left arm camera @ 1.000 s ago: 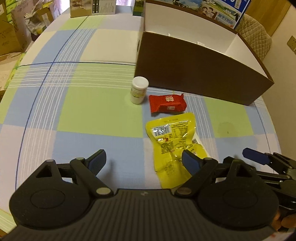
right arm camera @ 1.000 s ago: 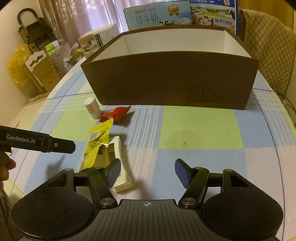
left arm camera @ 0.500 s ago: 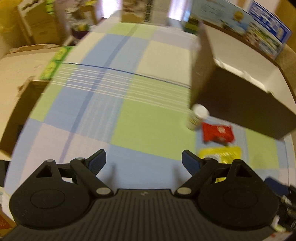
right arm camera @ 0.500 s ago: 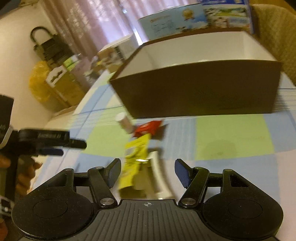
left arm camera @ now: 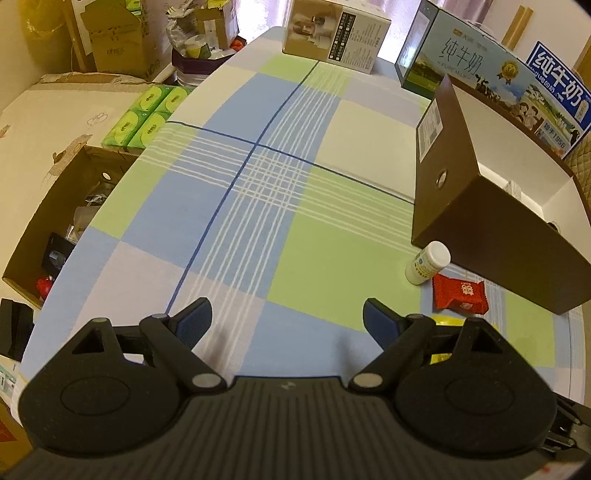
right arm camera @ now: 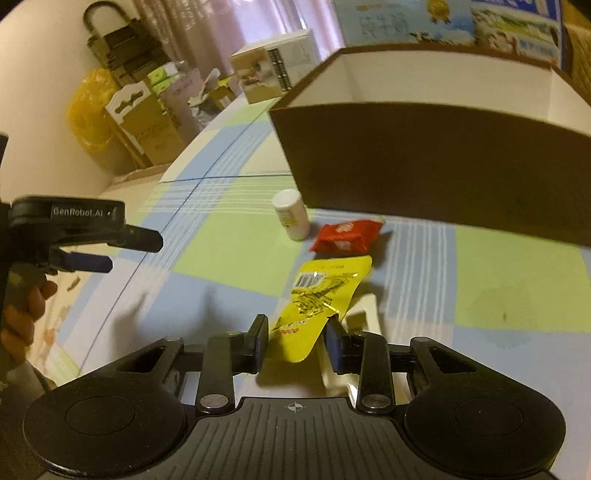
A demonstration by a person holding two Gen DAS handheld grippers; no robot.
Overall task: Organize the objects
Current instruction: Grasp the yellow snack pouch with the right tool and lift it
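Note:
My right gripper has its jaws narrowed onto the near end of a yellow snack pouch, which lies partly over a white oblong object. Beyond them are a red packet and a small white bottle, standing by the corner of a brown open box. My left gripper is open over bare checked cloth, well left of the bottle, the red packet and the box. Only a sliver of the pouch shows behind its right finger. A hand holds the left gripper at the left edge.
Milk cartons stand behind the brown box, and a printed carton sits at the table's far end. Off the table's left edge are green tissue packs and an open cardboard box. Stacked boxes line the wall.
My right gripper moved left over the yellow pouch and narrowed its jaws on it. The left gripper swung away to the left, still open, and now faces bare cloth.

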